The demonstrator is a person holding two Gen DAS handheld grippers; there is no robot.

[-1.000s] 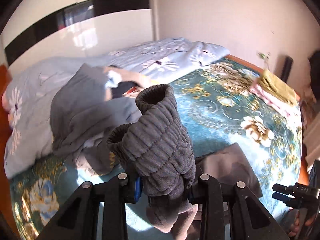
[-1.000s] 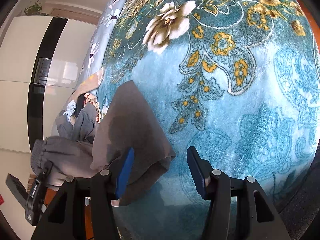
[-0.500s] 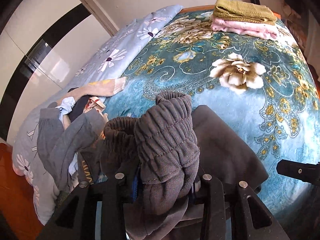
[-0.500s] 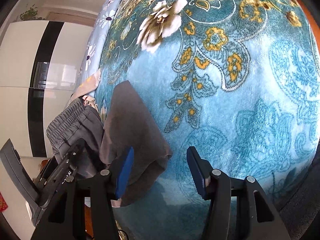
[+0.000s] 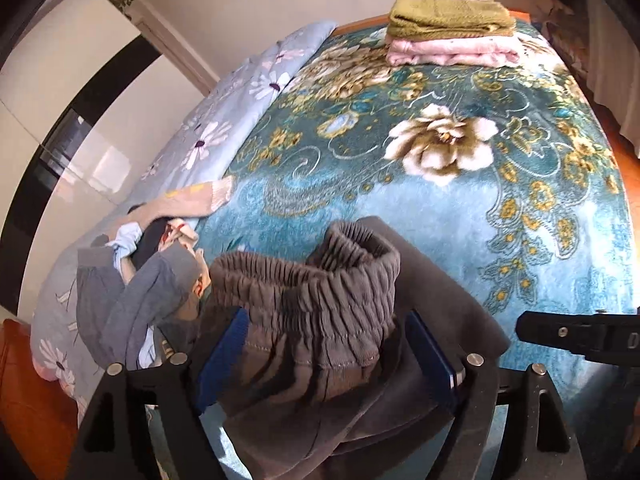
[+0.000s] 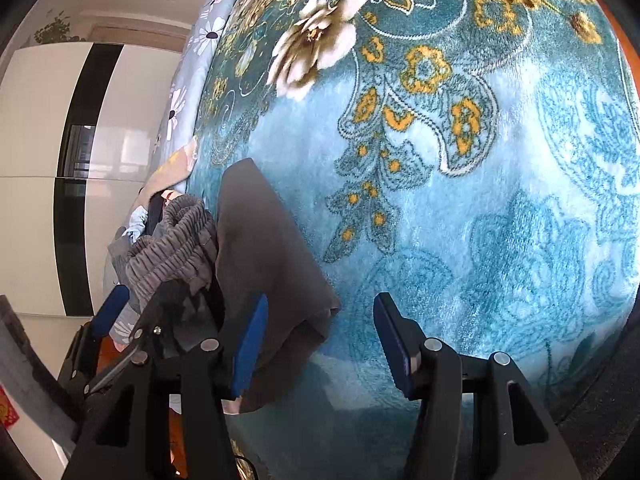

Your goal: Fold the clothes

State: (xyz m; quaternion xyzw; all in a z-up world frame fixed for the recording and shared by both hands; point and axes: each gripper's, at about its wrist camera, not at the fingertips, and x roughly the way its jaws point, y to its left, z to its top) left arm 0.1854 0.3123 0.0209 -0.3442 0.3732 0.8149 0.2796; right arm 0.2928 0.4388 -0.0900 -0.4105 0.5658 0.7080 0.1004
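Dark grey trousers lie at the near edge of the bed, their gathered elastic waistband (image 5: 320, 292) bunched on top of the flat folded part (image 5: 452, 300). My left gripper (image 5: 328, 350) is open, its blue pads spread wide on either side of the waistband. In the right wrist view the same waistband (image 6: 172, 240) sits beside the flat grey cloth (image 6: 260, 248), with the left gripper (image 6: 140, 304) under it. My right gripper (image 6: 320, 340) stands open over the blanket, its left finger above the cloth's near corner, nothing between its fingers.
A teal floral blanket (image 5: 400, 200) covers the bed. Folded olive (image 5: 448, 18) and pink (image 5: 452, 50) items are stacked at the far end. A heap of unfolded clothes (image 5: 132, 292) lies left, on a light-blue daisy duvet (image 5: 240, 108). A white-and-black wardrobe (image 5: 80, 120) stands behind.
The left gripper has swung round toward the bed and lowered the waistband onto the flat grey cloth; its fingers have spread apart. The right gripper has barely moved.
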